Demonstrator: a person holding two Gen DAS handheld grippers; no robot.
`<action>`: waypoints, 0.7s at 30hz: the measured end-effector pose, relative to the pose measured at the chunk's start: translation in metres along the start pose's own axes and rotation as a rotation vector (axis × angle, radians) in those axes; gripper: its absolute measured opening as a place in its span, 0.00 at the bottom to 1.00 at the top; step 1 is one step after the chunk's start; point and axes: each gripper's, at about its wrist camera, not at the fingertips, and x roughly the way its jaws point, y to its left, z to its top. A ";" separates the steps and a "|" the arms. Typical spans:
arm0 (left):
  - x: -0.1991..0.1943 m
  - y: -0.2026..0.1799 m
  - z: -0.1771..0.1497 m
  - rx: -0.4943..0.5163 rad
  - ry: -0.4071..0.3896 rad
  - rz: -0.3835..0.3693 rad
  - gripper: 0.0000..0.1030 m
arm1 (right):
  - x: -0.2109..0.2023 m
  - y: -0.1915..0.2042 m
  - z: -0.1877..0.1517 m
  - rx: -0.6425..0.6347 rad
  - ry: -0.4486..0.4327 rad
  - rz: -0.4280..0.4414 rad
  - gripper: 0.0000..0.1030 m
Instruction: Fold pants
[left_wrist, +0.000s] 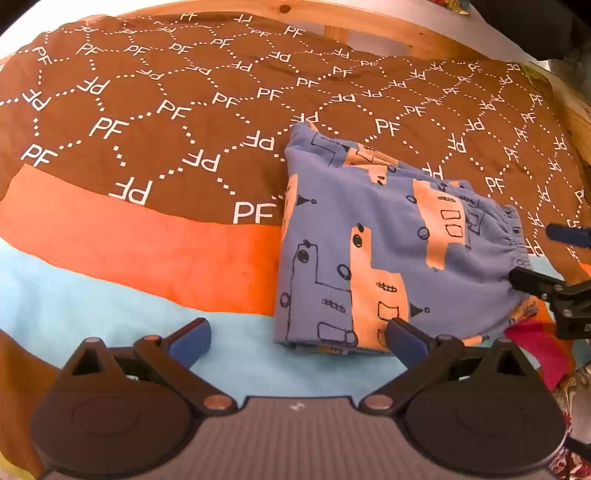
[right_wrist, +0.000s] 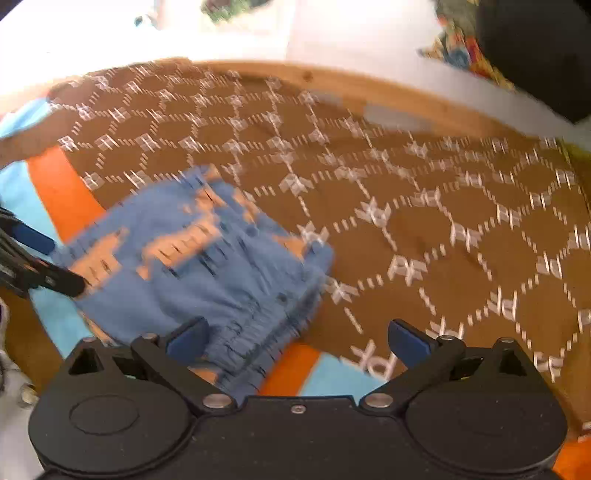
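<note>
Left wrist view: the left gripper (left_wrist: 299, 338) hangs over the near edge of the bedding, jaws spread wide with nothing between them; its right fingertip (left_wrist: 404, 338) sits over the near corner of the pants, though contact cannot be told.
Pants (left_wrist: 391, 251): blue with peach blocks and dark line drawings, folded into a compact stack lying flat, right of centre; the elastic waistband (left_wrist: 515, 236) faces right.
Bedspread (left_wrist: 155, 110): brown with white "PF" letters and dotted hexagons, then an orange band (left_wrist: 147, 243) and a light blue band (left_wrist: 110, 314) nearer; the pants lie across all three.
Bed frame (left_wrist: 369, 33): pale wood along the far edge.
Other gripper: the right gripper (left_wrist: 537, 254) enters from the right, one finger at the waistband edge.
Right wrist view: blurred; the right gripper (right_wrist: 297, 341) is spread apart and empty, above the waistband end of the pants (right_wrist: 207, 266), which lie to the left.
Left gripper there: a dark finger (right_wrist: 59, 280) at the left edge of the pants.
</note>
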 end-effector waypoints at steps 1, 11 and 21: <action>0.000 0.000 -0.001 0.003 -0.002 -0.001 1.00 | 0.001 -0.003 -0.001 0.027 0.000 0.013 0.99; -0.004 0.003 -0.003 0.018 0.016 -0.023 1.00 | -0.014 0.000 0.009 0.068 -0.060 -0.029 0.99; -0.021 0.010 0.001 -0.031 0.016 -0.099 1.00 | -0.017 0.021 0.012 0.053 0.001 0.061 0.99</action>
